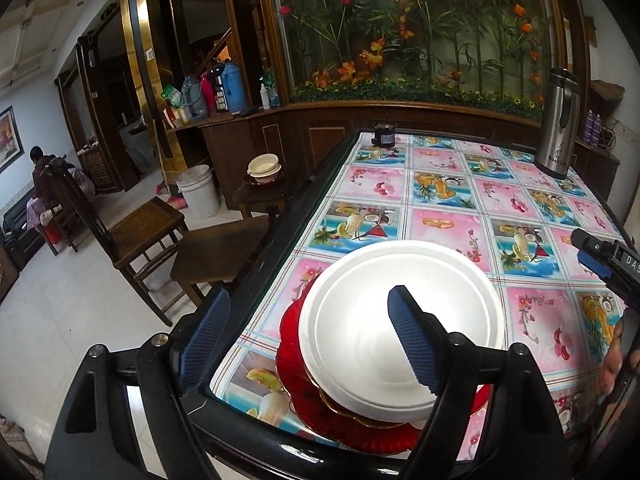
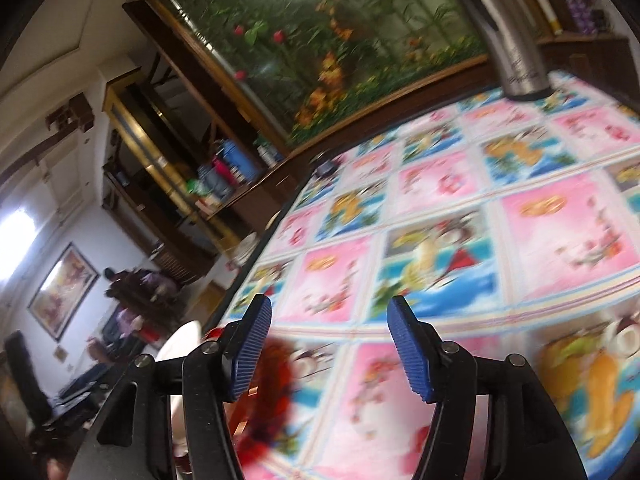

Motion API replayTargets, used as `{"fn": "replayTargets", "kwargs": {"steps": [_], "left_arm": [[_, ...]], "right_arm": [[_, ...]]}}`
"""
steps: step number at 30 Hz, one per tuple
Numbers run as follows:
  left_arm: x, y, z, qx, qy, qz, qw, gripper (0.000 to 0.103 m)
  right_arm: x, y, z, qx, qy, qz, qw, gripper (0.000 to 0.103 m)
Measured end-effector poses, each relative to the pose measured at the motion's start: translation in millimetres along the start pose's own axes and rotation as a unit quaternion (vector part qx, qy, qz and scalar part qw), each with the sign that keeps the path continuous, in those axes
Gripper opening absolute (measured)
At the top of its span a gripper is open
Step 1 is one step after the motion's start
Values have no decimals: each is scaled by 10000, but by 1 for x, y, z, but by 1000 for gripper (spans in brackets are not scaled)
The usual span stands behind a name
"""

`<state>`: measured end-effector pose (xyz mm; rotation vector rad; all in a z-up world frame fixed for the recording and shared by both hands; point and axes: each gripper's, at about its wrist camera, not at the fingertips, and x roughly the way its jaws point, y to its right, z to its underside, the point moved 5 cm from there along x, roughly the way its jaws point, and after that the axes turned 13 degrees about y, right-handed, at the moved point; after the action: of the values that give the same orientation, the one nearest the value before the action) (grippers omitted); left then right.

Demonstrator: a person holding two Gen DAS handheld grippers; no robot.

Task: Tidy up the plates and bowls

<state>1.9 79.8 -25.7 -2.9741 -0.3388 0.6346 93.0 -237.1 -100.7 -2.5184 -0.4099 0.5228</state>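
My left tool [image 1: 308,340] wide open, empty, above white plate [image 1: 400,328] stacked on red plate [image 1: 304,396] at desk [image 1: 440,208] near corner. My right tool [image 2: 330,348] open, empty, beside stack.

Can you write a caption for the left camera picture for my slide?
Open left gripper above a white plate stacked on a red plate.

A steel flask [image 1: 557,124] stood at the far right corner of the bench [image 1: 440,208], whose cloth bore pink and blue fruit squares. A small dark jar [image 1: 384,134] sat at the far edge. Beyond rose a glass flower display [image 1: 416,28]; a wooden chair [image 1: 136,232] and white bucket [image 1: 198,190] stood on the floor.
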Motion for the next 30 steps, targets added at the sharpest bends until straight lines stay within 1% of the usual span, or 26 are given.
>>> {"fn": "replayTargets", "kwargs": {"steps": [2,5,8,10,19,21,24,30], "left_arm": [[-2,1,-2,-10,38,-25,10000,82],[-5,4,-7,-13,108,-52,9999,82],[-10,6,-10,6,200,-110,9997,82],[-13,9,-11,28,227,-136,9996,82],[-23,16,-17,-5,305,-198,9993,82],[-24,17,-19,-11,307,-260,9992,84],[-24,15,-18,-51,323,-358,9988,84],[-22,14,-16,-77,296,-434,9986,84]], "right_arm": [[-4,15,-6,-78,142,185,9997,63],[-8,33,-11,-46,207,383,9990,64],[-11,38,-16,-96,311,392,9987,64],[-10,39,-16,-161,306,421,9985,64],[-16,35,-16,-42,385,270,9989,64],[-18,33,-16,-1,383,170,9991,64],[-23,24,-14,-19,369,-67,9993,65],[-35,-10,-3,-20,278,-650,9975,70]]}}
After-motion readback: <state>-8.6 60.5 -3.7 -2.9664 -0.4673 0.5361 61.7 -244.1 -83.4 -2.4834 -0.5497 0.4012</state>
